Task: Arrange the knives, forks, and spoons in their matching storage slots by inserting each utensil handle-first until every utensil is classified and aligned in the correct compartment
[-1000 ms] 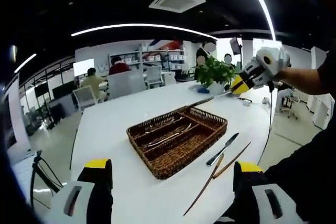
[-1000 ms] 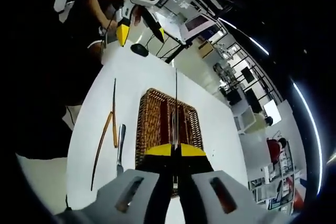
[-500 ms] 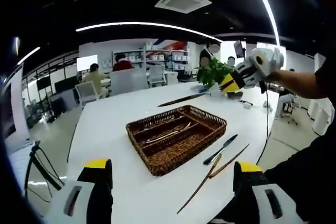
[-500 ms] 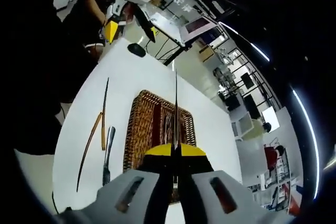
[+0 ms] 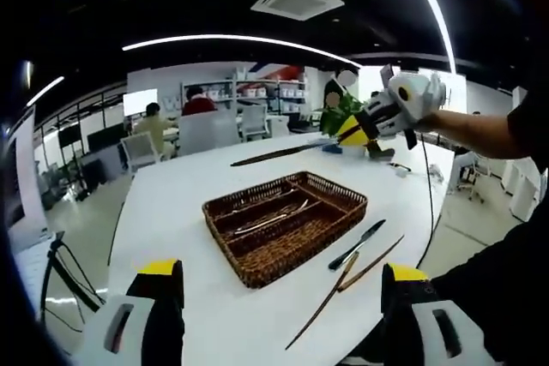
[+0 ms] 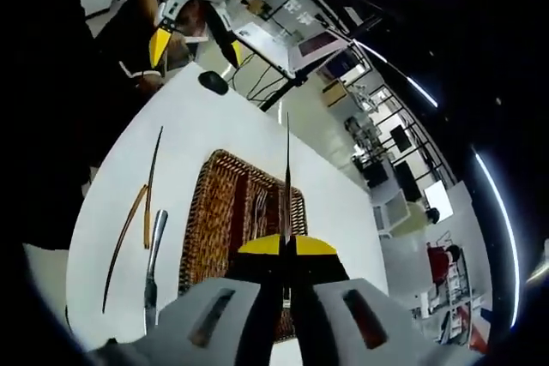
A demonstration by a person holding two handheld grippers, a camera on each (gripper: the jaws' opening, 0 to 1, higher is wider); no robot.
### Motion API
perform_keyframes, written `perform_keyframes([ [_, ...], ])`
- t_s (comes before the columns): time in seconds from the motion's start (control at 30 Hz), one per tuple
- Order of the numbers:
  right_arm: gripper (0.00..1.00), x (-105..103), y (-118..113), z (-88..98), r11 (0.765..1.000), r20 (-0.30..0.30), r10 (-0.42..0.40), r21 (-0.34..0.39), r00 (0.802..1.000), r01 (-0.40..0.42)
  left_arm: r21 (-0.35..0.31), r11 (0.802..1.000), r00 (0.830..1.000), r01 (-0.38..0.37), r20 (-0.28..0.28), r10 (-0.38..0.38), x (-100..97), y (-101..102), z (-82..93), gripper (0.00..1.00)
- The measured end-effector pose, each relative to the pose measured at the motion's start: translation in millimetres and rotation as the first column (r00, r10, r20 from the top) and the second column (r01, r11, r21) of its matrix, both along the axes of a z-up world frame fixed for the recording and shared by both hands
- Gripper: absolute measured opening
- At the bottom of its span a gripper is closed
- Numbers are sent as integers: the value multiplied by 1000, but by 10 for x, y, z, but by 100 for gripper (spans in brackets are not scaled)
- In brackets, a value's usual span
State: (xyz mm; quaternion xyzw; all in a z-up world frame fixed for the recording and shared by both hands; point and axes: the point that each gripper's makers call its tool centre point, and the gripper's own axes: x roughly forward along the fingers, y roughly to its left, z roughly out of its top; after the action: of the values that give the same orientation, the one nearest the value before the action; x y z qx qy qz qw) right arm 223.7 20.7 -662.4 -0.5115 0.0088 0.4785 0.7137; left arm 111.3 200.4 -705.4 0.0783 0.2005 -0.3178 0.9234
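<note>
A: Nearest, left gripper view: left gripper (image 5: 274, 319) sits low at the near table edge, jaws spread wide, nothing between them.

B: And loose on the white table (image 5: 171, 212)?

A: Near right of the tray: a dark-handled table knife (image 5: 360, 243) and beside it two long thin brown sticks (image 5: 343, 285), probably chopsticks, one crossing toward the knife. All lie flat and apart from the tray.

B: Tray contents?

A: Wicker cutlery tray (image 5: 287, 227), long slots split by woven dividers. A few slim metal utensils (image 5: 270, 219) lie in the middle slots; I cannot tell forks from spoons at this size. The nearest slot looks bare.

B: Right gripper?

A: Right gripper (image 6: 286, 250) is clenched on a long dark utensil (image 6: 286, 173), gripped at one end, the rest sticking straight out beyond the jaws. In the left gripper view that utensil (image 5: 279, 153) hangs in the air beyond the tray's far side, roughly level, well clear of it.

B: Handling judgement?

A: Stiff, light, slim, likely slick metal or lacquer. Held by its end it could swing or twist in the jaws; a grip nearer the middle would be steadier. Which end is the handle I cannot tell. Slots are narrow, so it needs lining up along a slot before lowering.
</note>
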Motion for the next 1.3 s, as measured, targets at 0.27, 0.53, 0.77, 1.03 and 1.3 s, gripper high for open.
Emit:
perform_keyframes([
  [0.27,0,140,42,1,1000,9,-3,1,1000,3,-3,1000,1000,-14,-3,14,0,73,-10,100],
  [0.53,0,225,74,-88,1000,7,-2,-9,1000,2,-4,1000,1000,-22,-8,22,-13,104,-27,100],
  [0.77,0,242,67,-305,1000,-21,-12,-22,1000,11,-3,1000,999,-29,-15,29,-22,141,-57,100],
  [1.03,0,318,28,-589,998,-74,-31,-50,997,28,-3,1000,999,-28,-19,28,12,153,-67,100],
  [1.3,0,343,-3,-811,997,-98,-39,-69,994,32,-7,999,999,-34,-26,33,20,166,-92,100],
])
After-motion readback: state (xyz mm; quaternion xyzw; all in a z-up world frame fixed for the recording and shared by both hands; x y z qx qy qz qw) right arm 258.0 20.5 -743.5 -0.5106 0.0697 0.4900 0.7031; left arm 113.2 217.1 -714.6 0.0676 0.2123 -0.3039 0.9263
